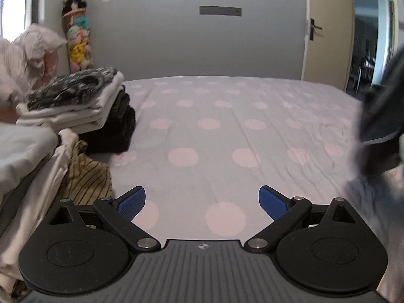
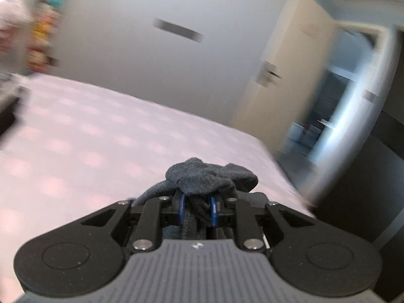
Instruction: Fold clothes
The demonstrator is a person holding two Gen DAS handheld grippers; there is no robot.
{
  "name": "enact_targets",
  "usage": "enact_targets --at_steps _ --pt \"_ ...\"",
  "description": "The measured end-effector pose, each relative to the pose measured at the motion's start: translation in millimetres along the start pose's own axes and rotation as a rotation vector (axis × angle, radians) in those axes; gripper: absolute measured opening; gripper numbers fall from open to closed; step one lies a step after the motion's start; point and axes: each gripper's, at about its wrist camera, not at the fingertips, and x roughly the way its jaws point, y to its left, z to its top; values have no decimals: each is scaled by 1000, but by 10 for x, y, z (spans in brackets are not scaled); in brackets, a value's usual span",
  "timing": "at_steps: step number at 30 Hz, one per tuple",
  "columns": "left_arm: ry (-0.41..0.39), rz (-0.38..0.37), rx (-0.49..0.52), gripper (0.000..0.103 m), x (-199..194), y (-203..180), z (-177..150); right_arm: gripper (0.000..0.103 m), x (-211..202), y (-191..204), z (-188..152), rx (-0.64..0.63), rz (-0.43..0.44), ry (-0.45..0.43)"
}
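My right gripper (image 2: 197, 210) is shut on a dark grey garment (image 2: 209, 176), which bunches up over the blue pads above the bed. The right wrist view is blurred by motion. The same garment (image 1: 383, 126) hangs at the right edge of the left wrist view, above the sheet. My left gripper (image 1: 202, 202) is open and empty, low over the bed sheet (image 1: 202, 126), which is pale lilac with pink dots.
A stack of folded clothes (image 1: 83, 108) stands at the left on the bed, with white and striped garments (image 1: 85, 179) piled closer. Plush toys (image 1: 75, 30) hang in the far left corner. An open door (image 1: 328, 30) is at the right.
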Motion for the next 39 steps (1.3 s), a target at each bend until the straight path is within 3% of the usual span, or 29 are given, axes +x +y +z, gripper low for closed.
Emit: enact_targets --at_steps 8,18,20,22,24,28,34,39 --pt "-11 -3 -121 103 -71 475 9 21 -454 1145 465 -71 329 -84" --pt "36 -39 -217 103 53 864 -38 24 521 1461 -522 -103 220 324" --pt "61 -59 -191 103 110 805 -51 26 713 1289 -735 -38 183 408" --pt "91 -63 -158 103 183 725 -75 33 776 1093 -868 16 164 422" --pt "124 -55 -127 103 264 641 -103 51 758 897 -943 55 169 406" --pt "189 -1 -90 103 463 530 -152 52 726 619 -972 80 196 407" --pt "315 80 -64 103 794 482 -282 56 720 472 -1307 191 287 487" --pt "384 115 -68 103 975 467 -377 56 481 596 -1496 224 386 498"
